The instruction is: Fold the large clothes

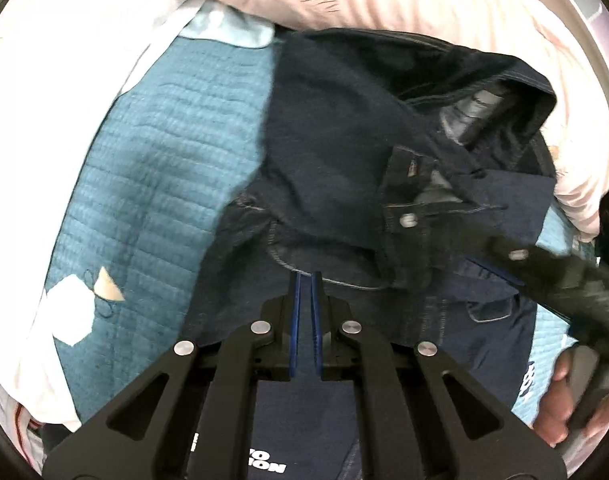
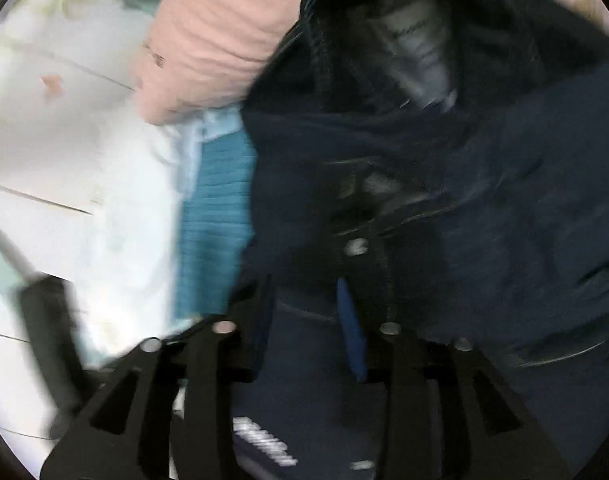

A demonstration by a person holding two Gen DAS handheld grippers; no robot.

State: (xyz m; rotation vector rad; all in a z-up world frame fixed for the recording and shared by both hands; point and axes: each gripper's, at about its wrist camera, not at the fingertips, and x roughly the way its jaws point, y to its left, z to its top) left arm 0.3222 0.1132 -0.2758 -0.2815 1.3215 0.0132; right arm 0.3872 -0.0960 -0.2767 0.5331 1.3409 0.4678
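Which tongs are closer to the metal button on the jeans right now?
Right. The right tongs sit just below the button; the left tongs are farther off, down and left of it.

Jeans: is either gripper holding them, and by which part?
Left gripper, shut, tips at the jeans near a pocket seam: a hold cannot be told. Right gripper open, holding nothing.
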